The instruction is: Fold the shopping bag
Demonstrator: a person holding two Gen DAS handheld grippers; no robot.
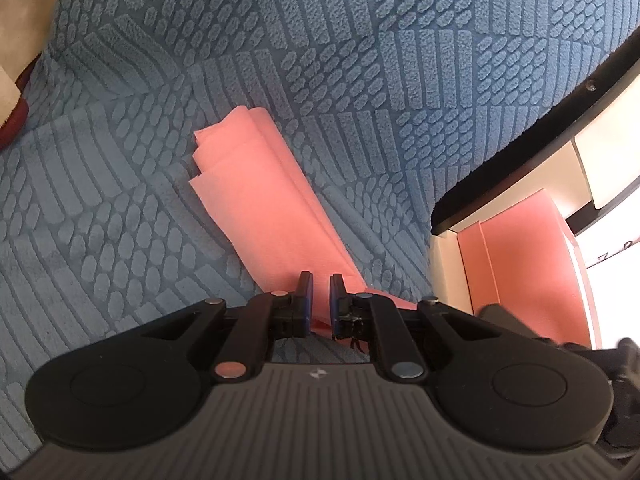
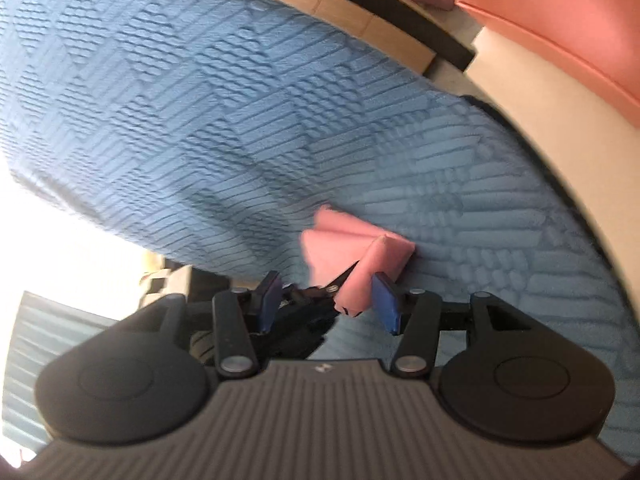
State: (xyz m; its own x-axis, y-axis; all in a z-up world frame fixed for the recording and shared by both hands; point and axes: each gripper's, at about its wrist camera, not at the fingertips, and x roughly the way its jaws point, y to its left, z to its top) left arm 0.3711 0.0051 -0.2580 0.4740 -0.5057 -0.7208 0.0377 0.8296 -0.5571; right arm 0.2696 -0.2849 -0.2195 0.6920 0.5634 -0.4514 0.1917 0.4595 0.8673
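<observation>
The pink non-woven shopping bag (image 1: 256, 184), folded into a long narrow strip, is seen lying on the blue textured cloth (image 1: 360, 60) covering the table. In the left wrist view the strip runs diagonally from the upper left down to the left hand-held gripper (image 1: 321, 304), and its near end passes between the blue pads (image 1: 307, 300). The jaws are set narrow, pinching that end of the bag.

In the right wrist view, which is blurred, the same bag end is seen bunched and raised just ahead of the right hand-held gripper (image 2: 329, 300). The jaws are held about half open. A fold of the pink fabric (image 2: 356, 280) sits between them, just beside the right-side pad (image 2: 386, 304); contact cannot be told. The left-side pad stands clear of the fabric. Part of the other gripper is seen behind the fold.

More pink material (image 2: 560, 12) is seen off the table's edge.
</observation>
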